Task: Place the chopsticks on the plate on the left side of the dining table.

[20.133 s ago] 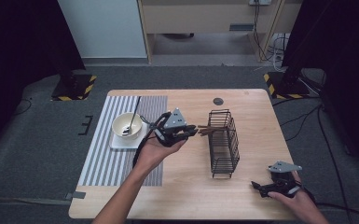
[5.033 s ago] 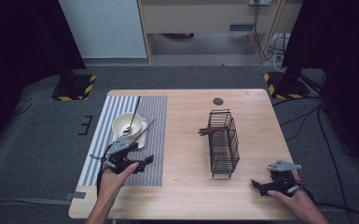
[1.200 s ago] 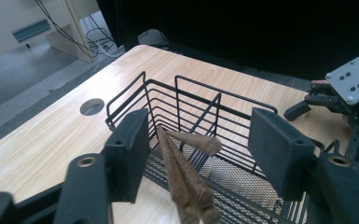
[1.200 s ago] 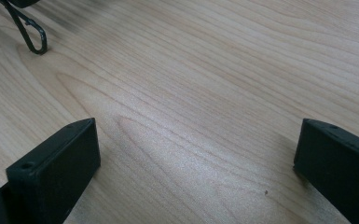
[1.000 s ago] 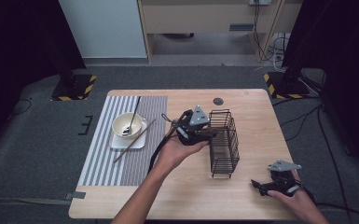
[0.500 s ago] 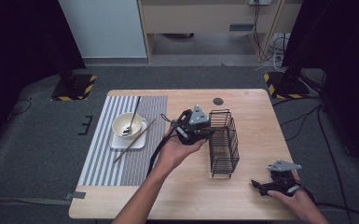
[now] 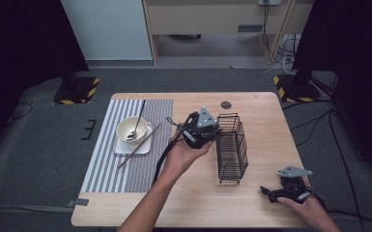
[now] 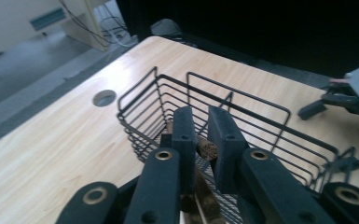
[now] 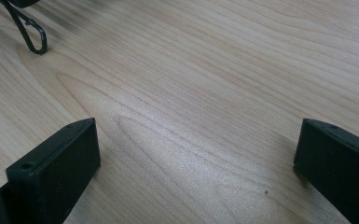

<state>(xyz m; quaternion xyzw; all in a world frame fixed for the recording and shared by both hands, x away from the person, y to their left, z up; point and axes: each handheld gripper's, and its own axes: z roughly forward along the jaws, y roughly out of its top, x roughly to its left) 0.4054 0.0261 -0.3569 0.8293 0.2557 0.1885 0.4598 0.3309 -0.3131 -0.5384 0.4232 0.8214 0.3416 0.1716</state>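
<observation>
A black wire basket (image 7: pixel 232 151) stands on the wooden table (image 7: pixel 270 121), right of the middle. My left gripper (image 7: pixel 216 137) is at the basket's left end, with its jaws reaching in over the rim. In the left gripper view the jaws (image 8: pixel 201 113) have just been closing. They now stand nearly together, shut on a brown chopstick (image 8: pixel 206 149) that pokes out of the basket (image 8: pixel 242 108). My right gripper (image 7: pixel 269 192) rests on the table at the front right. Its jaws (image 9: pixel 196 135) are wide open over bare wood.
A striped mat (image 7: pixel 125 169) on the left holds a white plate (image 7: pixel 125 148), a cream bowl (image 7: pixel 130 130) with a spoon (image 7: pixel 138 120) in it, and a second chopstick (image 7: pixel 140 144) leaning on the plate. A cable hole (image 7: pixel 226 104) lies behind the basket.
The left gripper's jaws look closer together at the basket's end than a second ago. Neither hand has moved.
</observation>
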